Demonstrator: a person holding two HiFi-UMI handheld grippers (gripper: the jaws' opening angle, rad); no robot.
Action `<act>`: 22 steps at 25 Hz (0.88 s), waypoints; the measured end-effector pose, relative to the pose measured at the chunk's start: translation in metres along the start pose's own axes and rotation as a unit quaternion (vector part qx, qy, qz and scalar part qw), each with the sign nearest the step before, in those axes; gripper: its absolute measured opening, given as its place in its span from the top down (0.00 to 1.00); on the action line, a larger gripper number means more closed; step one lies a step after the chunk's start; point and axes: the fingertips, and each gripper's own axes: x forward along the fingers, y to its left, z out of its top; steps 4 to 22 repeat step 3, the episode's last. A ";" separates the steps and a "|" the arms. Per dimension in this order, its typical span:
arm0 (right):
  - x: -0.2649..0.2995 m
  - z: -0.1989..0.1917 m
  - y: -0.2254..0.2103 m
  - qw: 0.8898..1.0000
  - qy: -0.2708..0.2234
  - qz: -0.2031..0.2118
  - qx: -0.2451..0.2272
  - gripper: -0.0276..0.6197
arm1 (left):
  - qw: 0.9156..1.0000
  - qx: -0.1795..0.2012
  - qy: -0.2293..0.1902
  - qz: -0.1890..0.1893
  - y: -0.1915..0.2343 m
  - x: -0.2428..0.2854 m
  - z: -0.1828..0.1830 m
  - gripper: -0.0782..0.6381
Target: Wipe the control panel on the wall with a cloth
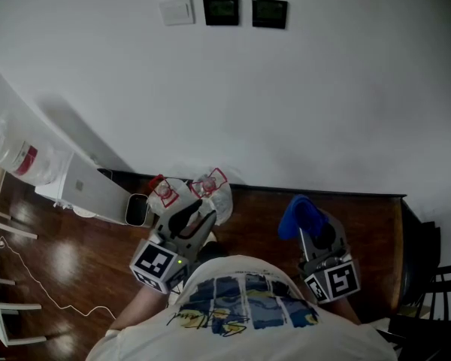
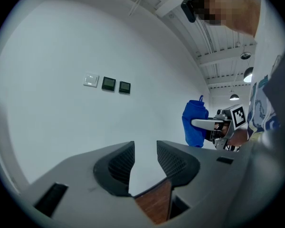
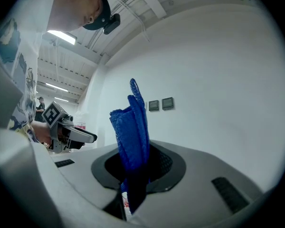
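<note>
Soft blue cloth is clamped in right gripper, well below dark square wall control panel; left gripper is held parted, empty. Cloth is judged light, limp, best pinched at bunched fold

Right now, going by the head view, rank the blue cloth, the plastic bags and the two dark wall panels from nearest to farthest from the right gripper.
1. The blue cloth: clamped in the right gripper.
2. The plastic bags: on the floor, to its left.
3. The dark wall panels: high up, ahead.
</note>
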 end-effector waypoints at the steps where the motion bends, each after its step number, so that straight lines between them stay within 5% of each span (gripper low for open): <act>1: -0.002 -0.001 0.000 1.000 0.002 0.001 -0.001 0.83 | 1.000 0.001 0.001 0.000 -0.001 0.000 -0.001 0.69; 22: -0.004 -0.003 0.001 1.000 0.005 0.003 -0.004 0.83 | 1.000 0.004 0.001 -0.001 -0.004 0.000 -0.002 0.69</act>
